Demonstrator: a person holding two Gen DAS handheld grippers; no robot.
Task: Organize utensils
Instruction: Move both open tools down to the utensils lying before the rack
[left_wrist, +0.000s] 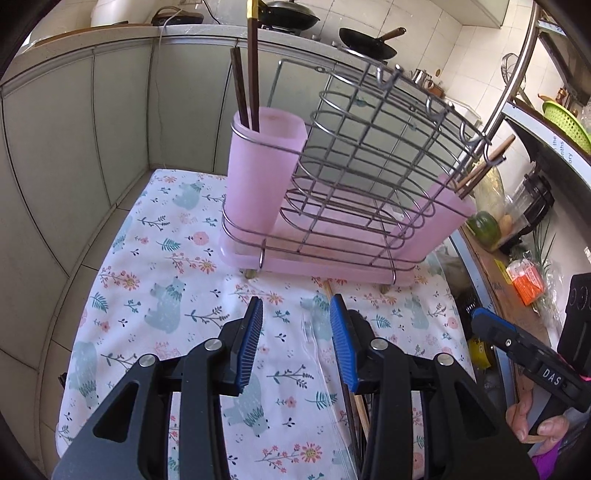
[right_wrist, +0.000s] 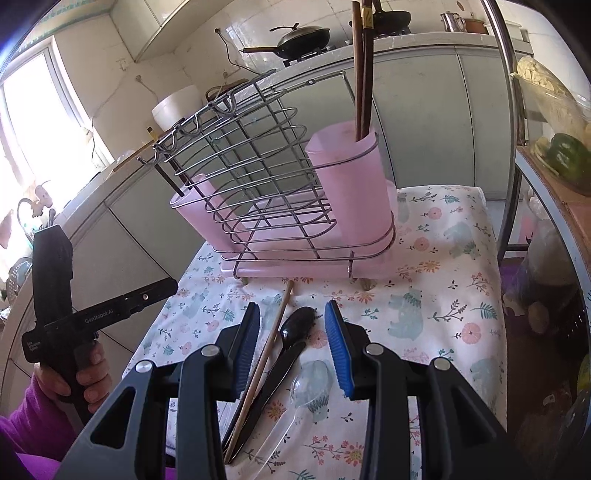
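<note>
Our right claw (right_wrist: 292, 347) parted over the desk (right_wrist: 443, 295), holding nothing, black spoon (right_wrist: 297, 323), wooden chopstick (right_wrist: 271, 339), clear spoon (right_wrist: 310, 380) between its fingers, our left claw (left_wrist: 296, 345) parted, empty, pink utensil rack (left_wrist: 332, 206) beyond

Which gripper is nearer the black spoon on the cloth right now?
Right. The right gripper hangs open right over the black spoon, its bowl between the fingertips. The left gripper is off to the side, open over a clear spoon.
</note>
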